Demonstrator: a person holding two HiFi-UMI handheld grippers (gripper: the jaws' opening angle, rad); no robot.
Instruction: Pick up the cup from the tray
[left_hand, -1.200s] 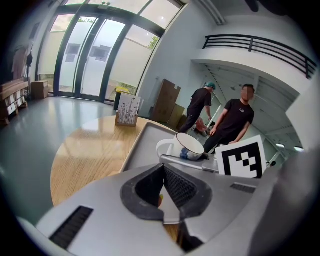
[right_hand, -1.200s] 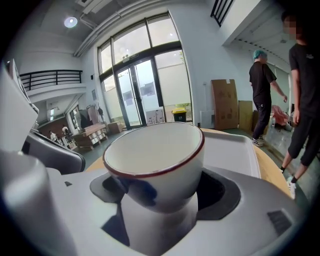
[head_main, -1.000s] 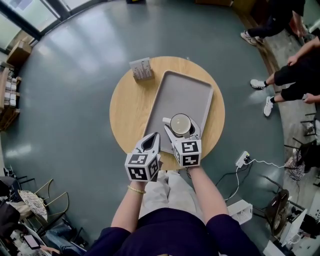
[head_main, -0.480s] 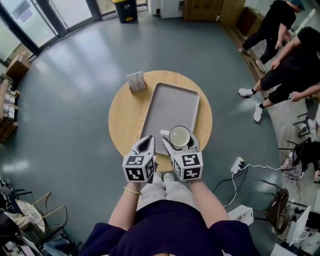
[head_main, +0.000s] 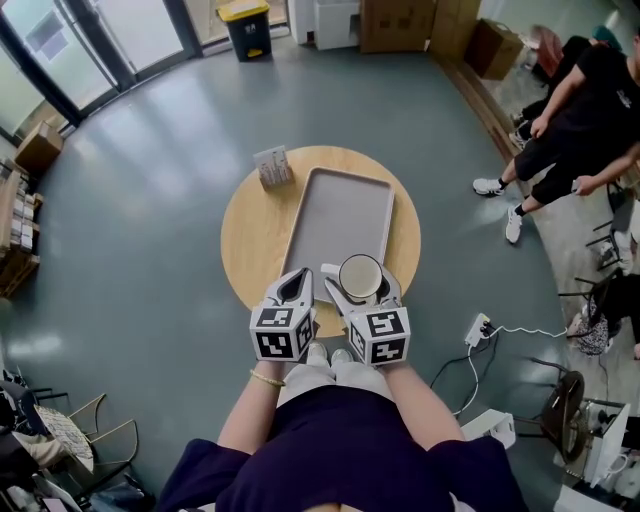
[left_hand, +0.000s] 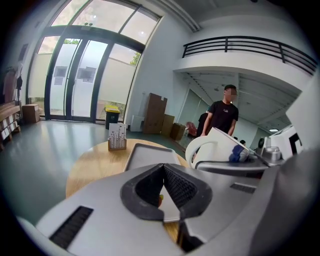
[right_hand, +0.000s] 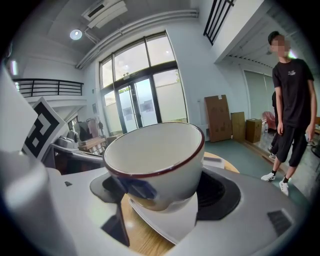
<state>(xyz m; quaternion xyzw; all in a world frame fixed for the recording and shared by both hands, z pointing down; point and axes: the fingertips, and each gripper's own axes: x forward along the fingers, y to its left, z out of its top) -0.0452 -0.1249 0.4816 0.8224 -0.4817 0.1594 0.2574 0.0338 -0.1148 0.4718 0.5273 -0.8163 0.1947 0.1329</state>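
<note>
Right tongs (head_main: 360, 286) clamped on the cup (right_hand: 155, 155), now lifted just clear of the tray (head_main: 340, 215) at its near edge; pickup seemingly complete. Left tongs (left_hand: 163, 175) together, empty.

The tray's (head_main: 340, 215) near end hides under the cup (head_main: 360, 273) and right gripper (head_main: 358, 280); the card stand's (head_main: 273, 166) print is too small.

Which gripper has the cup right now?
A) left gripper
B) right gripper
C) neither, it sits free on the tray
B: the right gripper has its jaws closed on the cup, while the left gripper is shut with nothing between its jaws.
</note>
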